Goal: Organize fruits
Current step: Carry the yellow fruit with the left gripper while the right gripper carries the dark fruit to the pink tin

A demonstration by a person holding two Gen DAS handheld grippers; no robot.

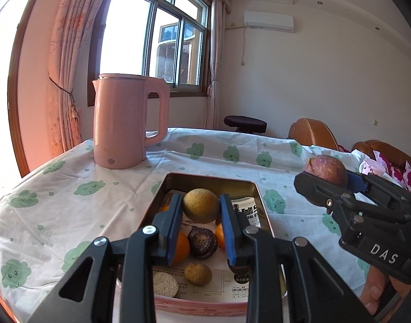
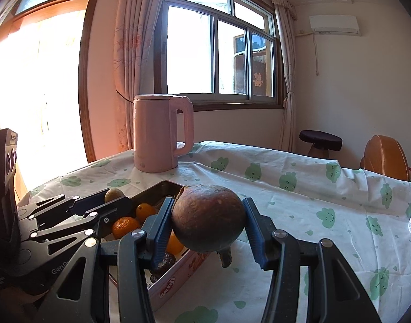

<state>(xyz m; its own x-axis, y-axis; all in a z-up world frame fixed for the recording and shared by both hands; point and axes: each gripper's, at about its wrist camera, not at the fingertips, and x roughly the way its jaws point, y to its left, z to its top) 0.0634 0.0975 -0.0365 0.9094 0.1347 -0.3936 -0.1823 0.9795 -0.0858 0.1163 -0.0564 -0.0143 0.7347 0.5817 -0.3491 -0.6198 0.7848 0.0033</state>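
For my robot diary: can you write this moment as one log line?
left gripper: shut on round yellow-green fruit over metal tin | right gripper: shut on round brown-purple fruit

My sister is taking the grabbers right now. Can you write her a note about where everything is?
Left gripper: shut on a yellow-brown fruit, held above the tin box.
Right gripper: shut on a dark purple-brown fruit, held over the tablecloth just right of the box.
Done: oranges, a dark round fruit and a small brownish fruit lie in the box.
Left: both held fruits need setting down, probably in the box.
The pink kettle stands behind the box.
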